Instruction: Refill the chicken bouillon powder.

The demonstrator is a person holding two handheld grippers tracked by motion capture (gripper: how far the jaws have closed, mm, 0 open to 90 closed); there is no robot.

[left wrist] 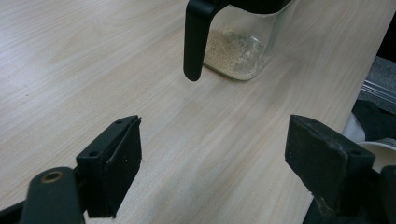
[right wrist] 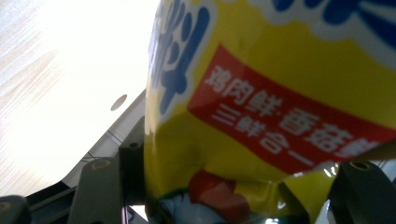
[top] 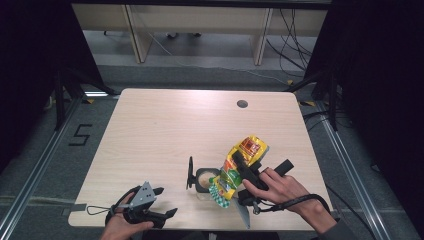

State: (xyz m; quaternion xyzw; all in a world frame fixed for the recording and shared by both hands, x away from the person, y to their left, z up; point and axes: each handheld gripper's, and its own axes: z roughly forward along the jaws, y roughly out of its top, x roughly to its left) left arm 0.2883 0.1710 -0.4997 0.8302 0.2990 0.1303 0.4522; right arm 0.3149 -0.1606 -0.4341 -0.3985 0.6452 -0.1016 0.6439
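A yellow snack bag (top: 250, 147) with red and green print hangs tilted above a clear jug (top: 204, 181), its lower end over the jug's mouth. My right gripper (top: 241, 162) is shut on the bag's middle. In the right gripper view the bag (right wrist: 280, 93) is pinched between both jaws of that gripper (right wrist: 243, 191). The jug (left wrist: 238, 46) has a black handle (left wrist: 194, 37) and a layer of beige granules at its bottom. My left gripper (top: 166, 201) rests near the table's front edge, left of the jug. It (left wrist: 217, 163) is open and holds nothing.
The light wooden table (top: 165, 125) has a round cable hole (top: 242, 104) at the back right. Its right edge (left wrist: 369, 60) runs close beside the jug in the left gripper view. Wooden furniture legs and cables lie on the floor beyond.
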